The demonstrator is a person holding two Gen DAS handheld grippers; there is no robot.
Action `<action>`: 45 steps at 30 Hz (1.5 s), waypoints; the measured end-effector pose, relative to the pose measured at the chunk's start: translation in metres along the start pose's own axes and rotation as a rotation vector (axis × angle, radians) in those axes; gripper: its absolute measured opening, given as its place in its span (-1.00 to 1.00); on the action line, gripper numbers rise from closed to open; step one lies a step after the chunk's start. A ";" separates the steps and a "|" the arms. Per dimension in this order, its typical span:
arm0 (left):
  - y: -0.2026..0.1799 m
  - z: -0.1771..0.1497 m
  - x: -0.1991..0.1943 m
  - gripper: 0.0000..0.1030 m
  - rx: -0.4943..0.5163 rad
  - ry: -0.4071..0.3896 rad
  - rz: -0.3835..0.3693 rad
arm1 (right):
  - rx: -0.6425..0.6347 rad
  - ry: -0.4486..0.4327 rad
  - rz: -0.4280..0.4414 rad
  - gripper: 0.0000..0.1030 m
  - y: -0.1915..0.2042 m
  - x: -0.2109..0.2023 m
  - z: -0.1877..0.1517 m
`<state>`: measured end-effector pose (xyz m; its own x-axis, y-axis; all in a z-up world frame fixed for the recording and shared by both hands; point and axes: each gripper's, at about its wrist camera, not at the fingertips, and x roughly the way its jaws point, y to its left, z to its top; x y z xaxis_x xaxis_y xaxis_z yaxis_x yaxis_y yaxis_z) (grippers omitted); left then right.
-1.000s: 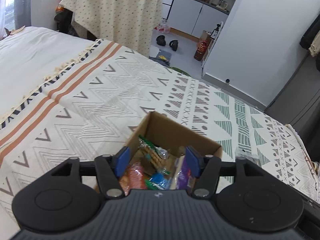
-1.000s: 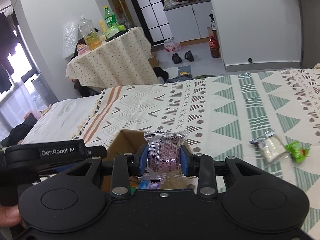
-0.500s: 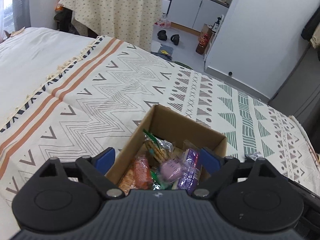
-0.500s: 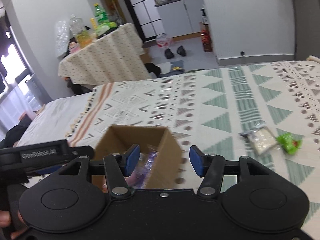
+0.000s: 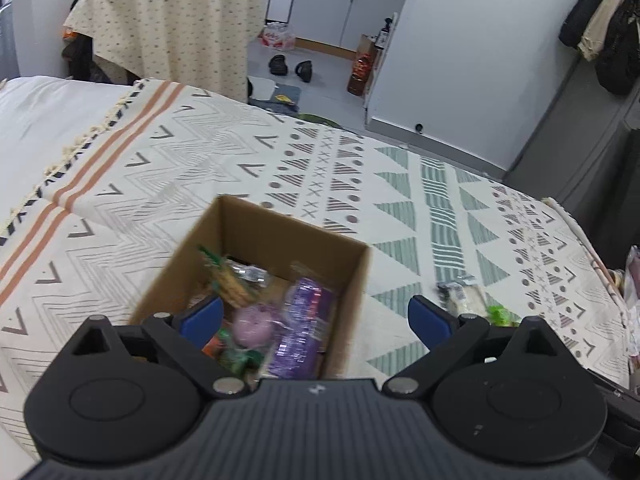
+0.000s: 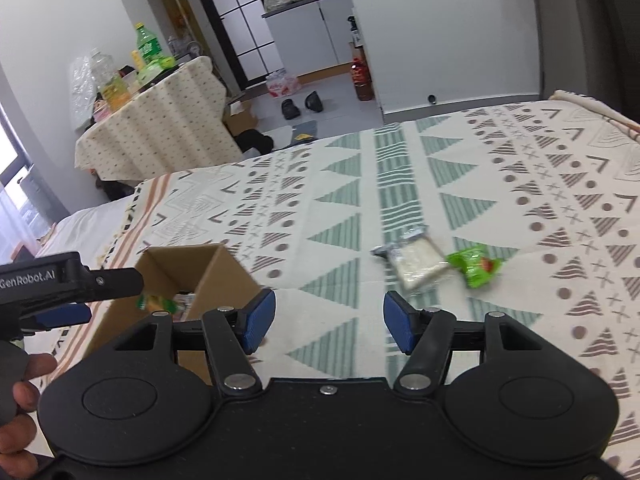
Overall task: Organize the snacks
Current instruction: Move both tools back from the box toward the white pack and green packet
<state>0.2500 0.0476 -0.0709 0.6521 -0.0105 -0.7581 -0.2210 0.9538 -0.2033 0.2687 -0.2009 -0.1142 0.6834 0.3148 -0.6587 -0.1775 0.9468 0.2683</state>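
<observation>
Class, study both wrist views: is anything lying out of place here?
Yes. Two snacks lie loose on the patterned bedspread, outside the brown cardboard box: a clear-wrapped pale cracker packet and a small green packet beside it. Both grippers are open and empty.

Even, bright daylight, soft shadows; fisheye bends the edges, slight motion blur.

Brown cardboard box point(image 5: 256, 236); purple packet point(image 5: 302, 328) inside; green packet point(image 6: 474, 266); cream blanket point(image 6: 520, 184), green-grey triangles; blue pads point(image 6: 260, 318).
</observation>
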 end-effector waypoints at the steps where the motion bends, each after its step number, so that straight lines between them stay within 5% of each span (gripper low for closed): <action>1: -0.004 0.000 0.000 0.91 0.000 -0.001 -0.003 | 0.001 -0.001 -0.004 0.16 -0.005 -0.001 0.000; 16: -0.064 -0.008 0.015 0.91 0.053 -0.008 -0.046 | 0.086 -0.008 0.001 0.14 -0.080 -0.008 0.008; 28: -0.103 -0.015 0.060 0.84 0.035 0.037 -0.051 | 0.107 -0.004 -0.028 0.12 -0.120 0.027 0.009; 45: -0.143 -0.016 0.139 0.46 -0.007 0.091 -0.055 | 0.117 0.054 0.006 0.05 -0.145 0.092 0.008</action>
<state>0.3608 -0.0948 -0.1568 0.5951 -0.0901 -0.7986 -0.1917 0.9491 -0.2500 0.3632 -0.3096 -0.2084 0.6427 0.3265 -0.6930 -0.0956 0.9317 0.3503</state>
